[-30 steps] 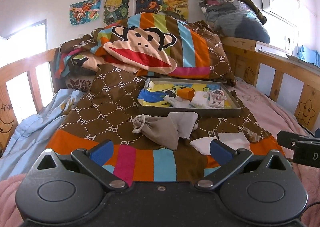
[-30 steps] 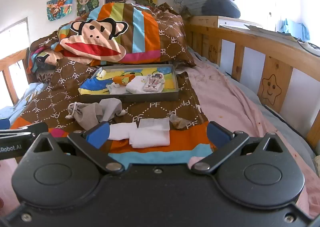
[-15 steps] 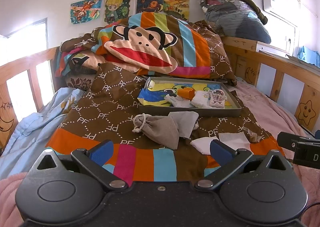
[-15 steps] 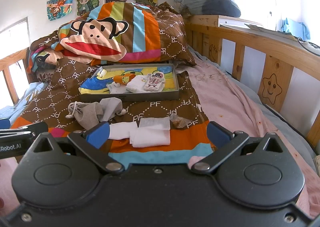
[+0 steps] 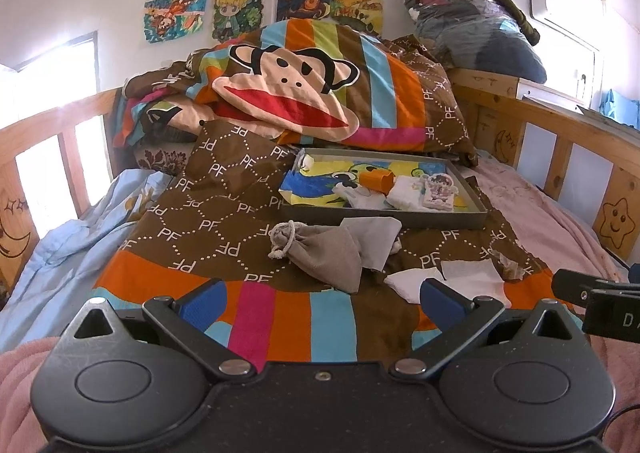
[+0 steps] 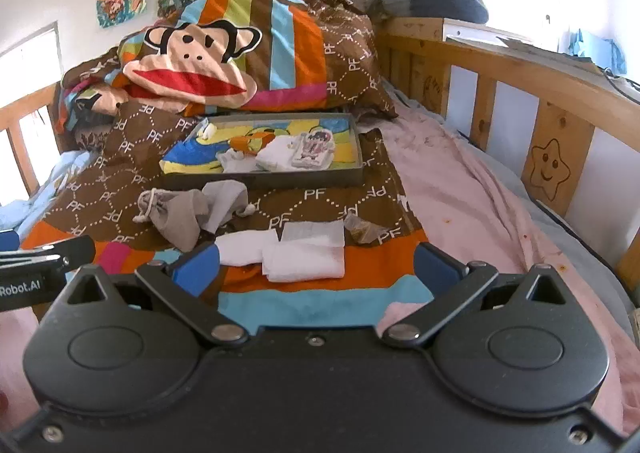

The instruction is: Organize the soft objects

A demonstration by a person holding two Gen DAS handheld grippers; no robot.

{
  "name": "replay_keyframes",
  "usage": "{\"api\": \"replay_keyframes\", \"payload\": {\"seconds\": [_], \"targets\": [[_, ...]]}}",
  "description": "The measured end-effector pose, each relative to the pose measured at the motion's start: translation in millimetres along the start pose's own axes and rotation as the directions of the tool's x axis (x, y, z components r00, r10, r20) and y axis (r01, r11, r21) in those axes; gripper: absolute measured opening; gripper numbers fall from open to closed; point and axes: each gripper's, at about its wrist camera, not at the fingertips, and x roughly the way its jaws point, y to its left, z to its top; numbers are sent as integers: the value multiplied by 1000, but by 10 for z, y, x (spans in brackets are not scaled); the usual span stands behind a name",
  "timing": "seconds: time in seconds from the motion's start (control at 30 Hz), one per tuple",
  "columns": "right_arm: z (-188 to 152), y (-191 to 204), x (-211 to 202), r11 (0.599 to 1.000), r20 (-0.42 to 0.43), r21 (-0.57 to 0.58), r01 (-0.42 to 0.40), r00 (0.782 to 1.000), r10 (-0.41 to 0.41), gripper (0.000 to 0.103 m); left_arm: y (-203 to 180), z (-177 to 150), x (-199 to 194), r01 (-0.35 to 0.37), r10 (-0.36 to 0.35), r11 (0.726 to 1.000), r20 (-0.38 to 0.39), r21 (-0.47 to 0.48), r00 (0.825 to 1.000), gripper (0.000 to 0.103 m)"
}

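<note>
Grey drawstring pouch (image 5: 324,255) lying on its side on a brown quilt (image 5: 224,205), cord end toward the left, overlapped at its right by a paler grey cloth (image 5: 376,237). Same pouch (image 6: 176,213) seen from the right wrist view, left of centre. Just beside these, nearer the cameras, two white folded cloths (image 6: 304,253) touching each other on the quilt's orange stripe; a small crumpled brownish wrapper (image 6: 364,231) close to their right.

Behind them, a shallow grey tray (image 5: 476,219) resting on the quilt, lined with a bright cartoon print and holding an orange roll (image 5: 378,181), white folded fabric (image 5: 406,193) and a small flat cartoon-figure item (image 5: 438,189) leaning on that fabric.

Quilt printed all over with white "PF" letters in dotted diamonds, edged in orange, pink and blue stripes. Monkey-face pillow (image 5: 288,93) piled at the bed's head. Wooden bed rail (image 6: 540,125) on the right, with a smiling star burned into it. Colourful drawings (image 5: 232,9) taped to the wall.

Left gripper (image 5: 320,299) hovering low over the striped edge, blue-padded fingers spread wide, nothing between them. Right gripper (image 6: 316,265) likewise spread wide and empty, white cloths in the gap beyond. Part of "Robot.AI" readable on the left tool's side in the right wrist view; "D" visible on the right tool in the left wrist view.
</note>
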Motion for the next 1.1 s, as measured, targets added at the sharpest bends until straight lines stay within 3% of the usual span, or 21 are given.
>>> {"api": "replay_keyframes", "payload": {"seconds": [0.8, 1.1], "targets": [[114, 142, 436, 999, -179, -35, -27, 984, 21, 103, 76, 14, 257, 1, -11, 997, -140, -72, 990, 102], [294, -35, 861, 999, -214, 36, 11, 977, -3, 103, 118, 63, 635, 123, -148, 984, -209, -129, 967, 102]]}}
